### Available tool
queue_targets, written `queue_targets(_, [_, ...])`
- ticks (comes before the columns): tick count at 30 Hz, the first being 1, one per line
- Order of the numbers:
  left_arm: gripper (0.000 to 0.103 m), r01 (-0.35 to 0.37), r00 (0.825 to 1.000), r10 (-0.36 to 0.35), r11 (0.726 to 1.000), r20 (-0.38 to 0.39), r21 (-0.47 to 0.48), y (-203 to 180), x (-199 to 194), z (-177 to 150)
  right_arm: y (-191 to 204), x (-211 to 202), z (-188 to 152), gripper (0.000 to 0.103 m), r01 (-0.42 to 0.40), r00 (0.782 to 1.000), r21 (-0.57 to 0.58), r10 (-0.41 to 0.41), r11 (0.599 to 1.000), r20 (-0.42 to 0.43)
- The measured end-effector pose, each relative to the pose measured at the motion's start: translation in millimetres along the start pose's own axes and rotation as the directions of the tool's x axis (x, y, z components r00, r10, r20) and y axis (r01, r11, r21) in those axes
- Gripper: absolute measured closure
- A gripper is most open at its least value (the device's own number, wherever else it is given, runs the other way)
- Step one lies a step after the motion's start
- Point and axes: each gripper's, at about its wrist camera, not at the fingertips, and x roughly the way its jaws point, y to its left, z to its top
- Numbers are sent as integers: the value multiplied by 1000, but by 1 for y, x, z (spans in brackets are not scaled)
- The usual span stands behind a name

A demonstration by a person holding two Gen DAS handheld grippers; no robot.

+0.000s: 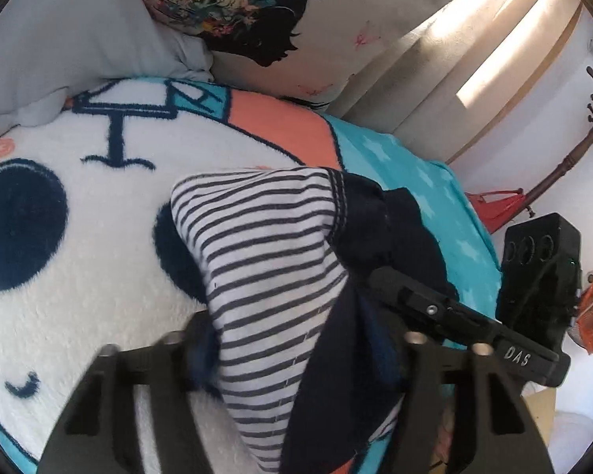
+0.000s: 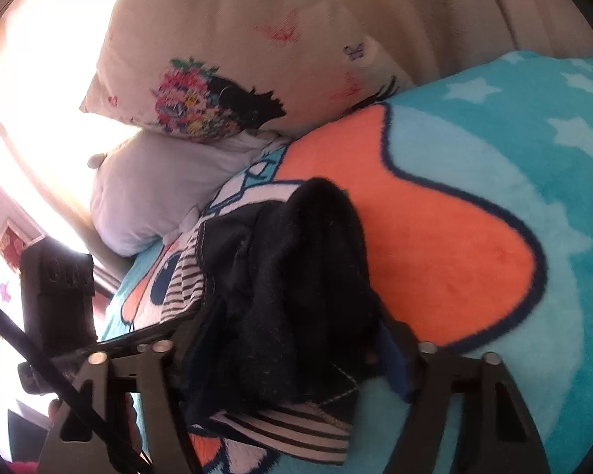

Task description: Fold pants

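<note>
The pants [image 1: 265, 245] are white with dark stripes and have a navy part [image 1: 379, 221]; they lie bunched on a cartoon fleece blanket [image 1: 79, 316]. My left gripper [image 1: 302, 335] has the striped and navy cloth filling the gap between its fingers, touching both. In the right wrist view the navy cloth [image 2: 296, 276] is heaped between the fingers of my right gripper [image 2: 292, 328], with a striped edge [image 2: 288, 430] hanging below. The right gripper [image 1: 454, 312] shows at the right of the left wrist view, close beside the left one. The left gripper [image 2: 138, 339] shows at the left of the right wrist view.
A floral-print pillow [image 1: 257, 12] and a plain pale pillow [image 1: 59, 39] lie at the head of the bed against a beige padded headboard [image 1: 435, 79]. A wooden coat stand [image 1: 565, 158] stands past the bed's right edge. The blanket's orange patch [image 2: 435, 237] lies right of the pants.
</note>
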Motion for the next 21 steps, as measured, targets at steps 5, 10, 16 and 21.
queue_targets(5, [71,43,998,-42,999,35,-30,2,-18,-1,6,-2,-1,53,-13,1000,-11,13,1000,8])
queue_targets(10, [72,-32,995,28,999,95,35,-14,-37,2,18,-10,2,57,-36,999,-25,37,999,34])
queue_targets(16, [72,-60,990,54,997,131,42,-5,-53,29,50,-10,24,58,-36,998,-98,40,995,42])
queue_targets(21, [72,-122,983,116,992,142,31,11,-58,49,68,11,44,58,-42,999,-127,45,991,25])
